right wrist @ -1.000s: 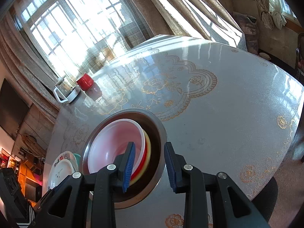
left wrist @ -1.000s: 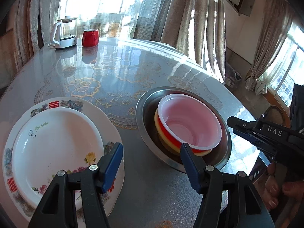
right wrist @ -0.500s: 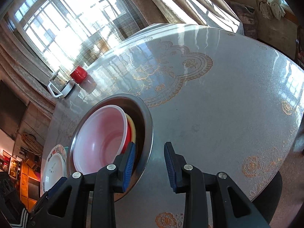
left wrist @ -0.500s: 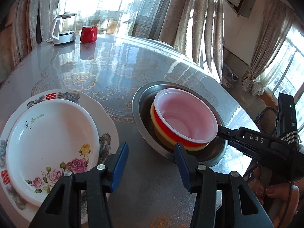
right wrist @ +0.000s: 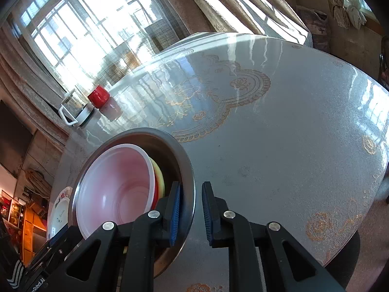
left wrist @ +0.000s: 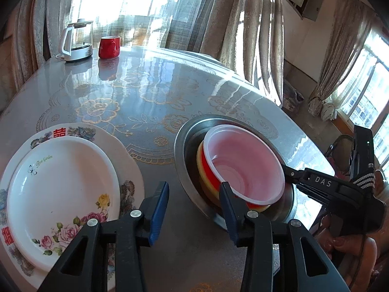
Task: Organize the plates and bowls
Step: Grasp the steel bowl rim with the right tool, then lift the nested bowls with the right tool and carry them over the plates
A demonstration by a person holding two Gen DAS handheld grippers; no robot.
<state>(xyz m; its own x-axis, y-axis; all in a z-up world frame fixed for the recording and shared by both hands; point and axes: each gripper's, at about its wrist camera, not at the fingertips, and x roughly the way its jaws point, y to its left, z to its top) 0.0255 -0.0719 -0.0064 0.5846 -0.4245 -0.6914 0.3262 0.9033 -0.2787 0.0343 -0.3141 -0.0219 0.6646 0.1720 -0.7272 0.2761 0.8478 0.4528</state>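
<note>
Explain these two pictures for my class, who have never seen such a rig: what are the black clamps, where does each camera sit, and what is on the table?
No robot here: a person holds a two-finger clamp in each hand, and each clamp carries a camera that looks along its fingers. One picture comes from the left gripper, the other from the right gripper.

On the table a rose plate lies on a larger patterned plate. A steel basin holds stacked yellow, red and pink bowls. A kettle and a red mug stand at the far edge.

Both jaws have just been closing. The left has nothing between its pads. The right straddles the basin's rim, with a gap showing at the outer pad, so nothing is gripped yet.
</note>
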